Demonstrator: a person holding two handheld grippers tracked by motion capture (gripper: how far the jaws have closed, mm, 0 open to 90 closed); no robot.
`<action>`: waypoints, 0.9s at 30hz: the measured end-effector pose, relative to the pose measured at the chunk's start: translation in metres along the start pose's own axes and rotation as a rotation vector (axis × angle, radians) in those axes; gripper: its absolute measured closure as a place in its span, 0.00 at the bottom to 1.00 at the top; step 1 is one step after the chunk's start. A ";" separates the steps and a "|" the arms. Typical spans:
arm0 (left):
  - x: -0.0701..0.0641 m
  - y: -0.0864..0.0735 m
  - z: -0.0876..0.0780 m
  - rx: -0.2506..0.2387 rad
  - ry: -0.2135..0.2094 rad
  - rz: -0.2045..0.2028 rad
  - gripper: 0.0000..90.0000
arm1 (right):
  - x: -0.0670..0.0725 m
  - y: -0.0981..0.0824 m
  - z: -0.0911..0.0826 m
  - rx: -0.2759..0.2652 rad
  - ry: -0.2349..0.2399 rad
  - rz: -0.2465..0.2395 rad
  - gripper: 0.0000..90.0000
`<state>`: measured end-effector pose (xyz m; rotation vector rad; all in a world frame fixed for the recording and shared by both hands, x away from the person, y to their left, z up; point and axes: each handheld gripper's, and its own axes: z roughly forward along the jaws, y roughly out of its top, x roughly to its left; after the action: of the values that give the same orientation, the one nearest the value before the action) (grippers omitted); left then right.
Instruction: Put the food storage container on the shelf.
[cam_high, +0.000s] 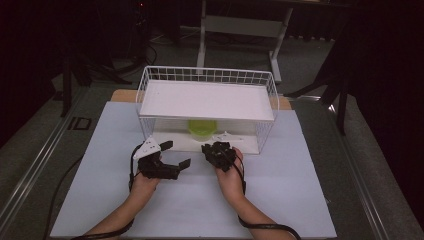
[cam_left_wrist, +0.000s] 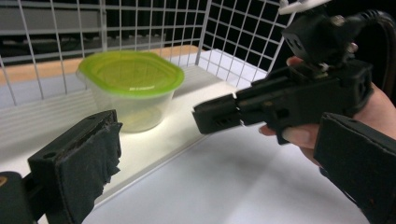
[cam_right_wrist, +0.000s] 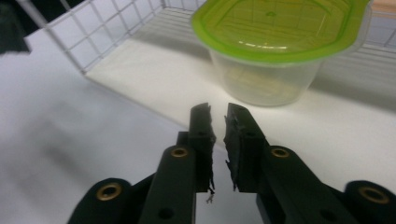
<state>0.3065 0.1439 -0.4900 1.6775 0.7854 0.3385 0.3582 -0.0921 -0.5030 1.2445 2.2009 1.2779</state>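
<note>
White counter (cam_high: 200, 200) w/ wire basket (cam_high: 207, 75) at its far side. Green-lidded tub (cam_right_wrist: 280, 51) sits on basket's lower shelf, apart from both tongs. Left tongs (cam_high: 175, 155) wide open, empty. Right tongs (cam_right_wrist: 218, 122) just in front of tub, narrow gap, nothing between.

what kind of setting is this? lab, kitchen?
Most likely a lab data-collection station, not a kitchen: a white mat on the table, a staged wire rack with a green-lidded container, handheld grippers trailing cables, and dark surroundings with equipment stands behind.
</note>
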 end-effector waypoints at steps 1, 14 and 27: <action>-0.002 0.002 -0.001 0.000 -0.008 0.009 0.02 | 0.001 -0.001 -0.005 -0.002 0.002 -0.017 0.86; -0.017 0.002 -0.017 0.001 -0.047 0.025 0.02 | 0.002 -0.009 -0.052 -0.109 0.065 -0.044 0.39; -0.025 -0.006 -0.027 0.011 -0.077 0.016 0.02 | 0.002 -0.025 -0.071 -0.116 0.132 -0.098 0.18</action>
<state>0.2701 0.1486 -0.4835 1.6973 0.7189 0.2797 0.2999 -0.1357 -0.4835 1.0239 2.2106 1.4632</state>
